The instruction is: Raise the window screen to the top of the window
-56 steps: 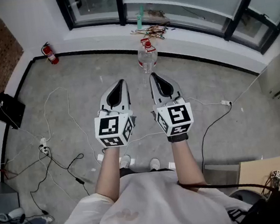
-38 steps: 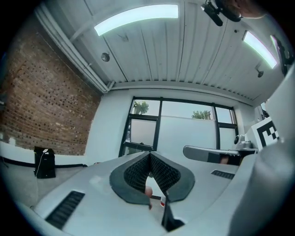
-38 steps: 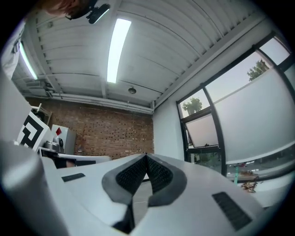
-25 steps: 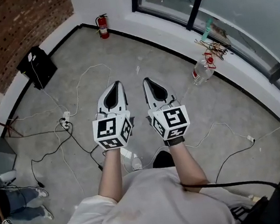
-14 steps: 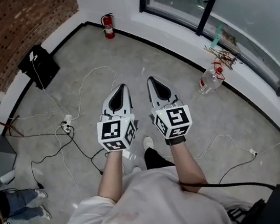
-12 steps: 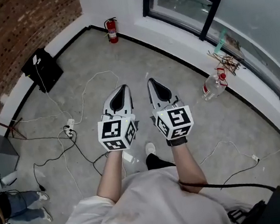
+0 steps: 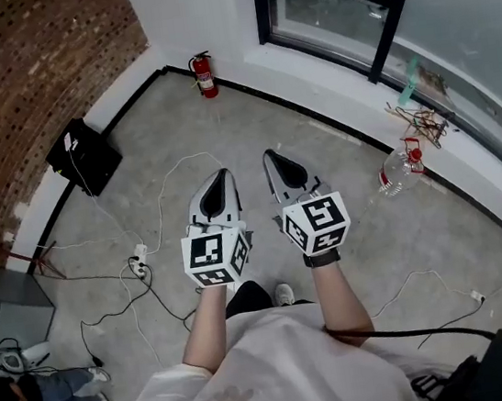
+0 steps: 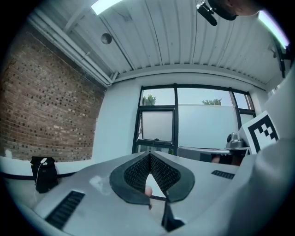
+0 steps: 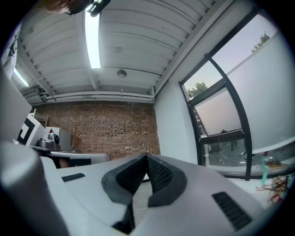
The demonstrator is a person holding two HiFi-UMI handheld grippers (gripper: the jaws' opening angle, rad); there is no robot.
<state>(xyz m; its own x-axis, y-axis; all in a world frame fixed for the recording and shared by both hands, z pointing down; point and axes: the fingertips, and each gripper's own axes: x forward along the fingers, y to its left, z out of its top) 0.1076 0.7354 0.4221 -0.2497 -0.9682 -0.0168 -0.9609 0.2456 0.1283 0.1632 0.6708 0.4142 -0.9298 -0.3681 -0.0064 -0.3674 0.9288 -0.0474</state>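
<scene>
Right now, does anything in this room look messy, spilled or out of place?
Only clutter: loose cables sprawl across the concrete floor around a power strip, easy to trip on, and a tangle of thin sticks or wires lies on the window ledge. Nothing looks spilled or broken.

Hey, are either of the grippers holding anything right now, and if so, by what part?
Nothing is held. The left gripper and right gripper both have their jaws shut together on nothing, out over the floor.

Brick wall (image 7: 23, 97); concrete floor (image 7: 250, 130)
</scene>
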